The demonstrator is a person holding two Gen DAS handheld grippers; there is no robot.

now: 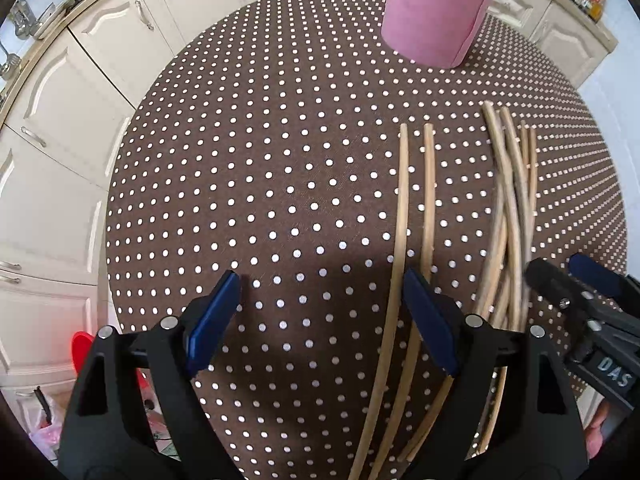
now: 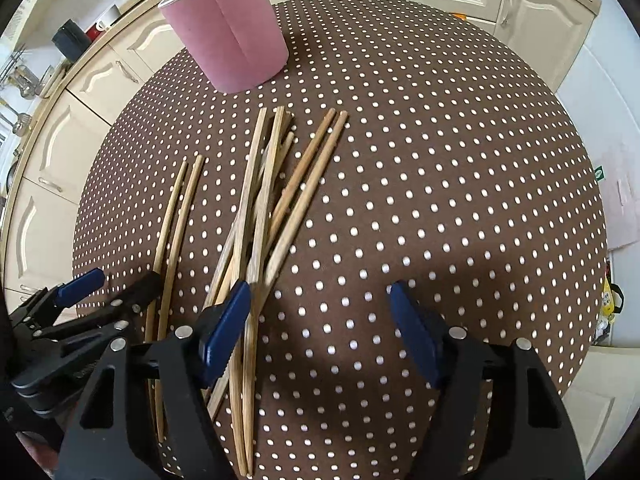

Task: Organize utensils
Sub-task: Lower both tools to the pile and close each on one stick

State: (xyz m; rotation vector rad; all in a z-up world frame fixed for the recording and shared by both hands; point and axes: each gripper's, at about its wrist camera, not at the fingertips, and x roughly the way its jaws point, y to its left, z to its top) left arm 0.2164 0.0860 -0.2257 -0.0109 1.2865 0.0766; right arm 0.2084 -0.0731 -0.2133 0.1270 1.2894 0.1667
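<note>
Wooden chopsticks [image 2: 256,208] lie low-centre; both the left gripper [image 1: 320,320] and right gripper [image 2: 320,332] are open and empty: straddle one pair squarely before closing.

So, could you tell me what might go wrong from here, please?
The crossed chopsticks lie tangled, so closing the open right gripper may drag several or scatter them. The left gripper and the right one hover close together and could bump. The tall pink holder might tip when loaded.
</note>
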